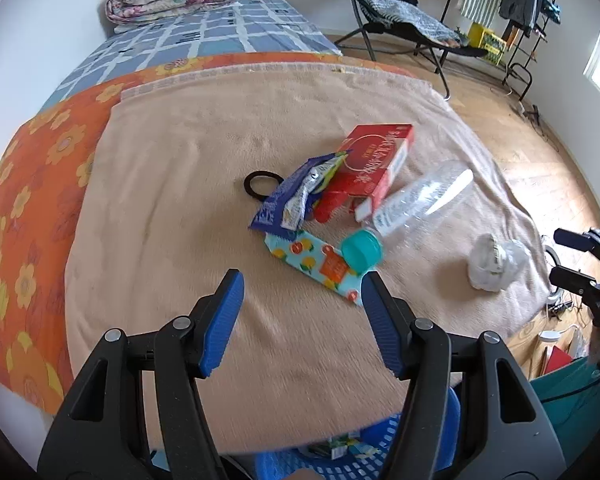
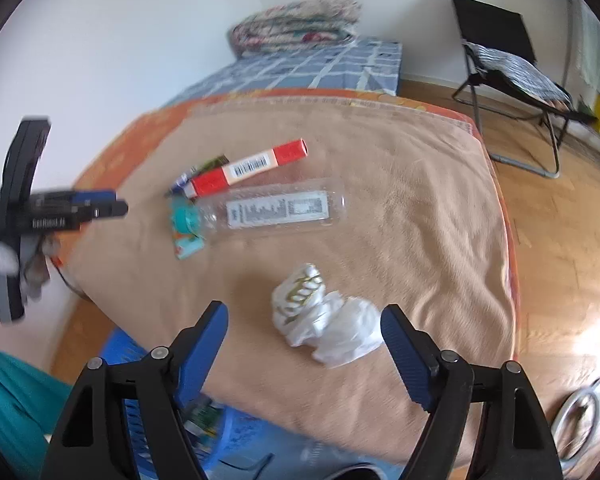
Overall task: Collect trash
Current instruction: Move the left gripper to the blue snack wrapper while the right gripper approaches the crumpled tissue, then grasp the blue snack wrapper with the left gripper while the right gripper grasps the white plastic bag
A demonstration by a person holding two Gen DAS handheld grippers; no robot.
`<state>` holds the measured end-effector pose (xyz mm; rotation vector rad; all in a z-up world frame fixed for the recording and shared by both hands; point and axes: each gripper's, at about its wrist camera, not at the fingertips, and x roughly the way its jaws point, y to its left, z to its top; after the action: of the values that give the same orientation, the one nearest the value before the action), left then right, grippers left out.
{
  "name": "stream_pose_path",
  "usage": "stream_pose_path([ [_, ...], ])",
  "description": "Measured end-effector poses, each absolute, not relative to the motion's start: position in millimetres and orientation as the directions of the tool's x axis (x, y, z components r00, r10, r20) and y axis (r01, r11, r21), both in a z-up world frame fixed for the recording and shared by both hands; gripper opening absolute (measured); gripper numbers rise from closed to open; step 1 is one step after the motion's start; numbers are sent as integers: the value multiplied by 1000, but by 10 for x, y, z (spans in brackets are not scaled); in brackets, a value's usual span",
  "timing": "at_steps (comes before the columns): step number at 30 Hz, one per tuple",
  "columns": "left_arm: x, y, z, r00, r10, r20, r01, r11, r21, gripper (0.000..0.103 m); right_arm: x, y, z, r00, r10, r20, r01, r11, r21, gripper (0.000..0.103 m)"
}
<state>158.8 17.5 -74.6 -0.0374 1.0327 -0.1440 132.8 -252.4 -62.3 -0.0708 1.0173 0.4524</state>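
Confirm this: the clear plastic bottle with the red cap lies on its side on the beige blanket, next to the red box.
Wrong on the cap: it is teal, not red, as the left wrist view shows. The clear plastic bottle does lie on its side on the beige blanket, next to the red box.

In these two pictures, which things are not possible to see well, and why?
- Blue basket: left wrist view, hidden behind the left tongs and cut by the bottom edge; its contents are unreadable.
- Bottle label: right wrist view, blurred.
- Snack wrappers: print too small.
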Motion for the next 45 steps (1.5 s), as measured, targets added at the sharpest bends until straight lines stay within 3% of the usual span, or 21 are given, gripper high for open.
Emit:
stream_pose_path([
  [4,1778,143,-876,486,-121,-865,122,990,-70,62,1438,-2524,-752,395,328,-858,-423,894,147,81],
  [8,1933,92,-966,484,-87,-871,147,989,-17,50,1450,-2480,-840,377,312,-872,-449,885,123,81],
  [13,2068,51,-1039,484,-69,-872,174,985,18,49,1502,-2446,-897,367,303,-879,-466,878,108,81],
  [16,2117,41,-1105,471,-57,-880,186,982,35,39,1537,-2434,-903,364,310,-878,-475,873,111,81],
  [45,2554,80,-1114,507,-28,-861,153,987,58,37,1657,-2272,-1070,313,300,-901,-512,853,107,81],
])
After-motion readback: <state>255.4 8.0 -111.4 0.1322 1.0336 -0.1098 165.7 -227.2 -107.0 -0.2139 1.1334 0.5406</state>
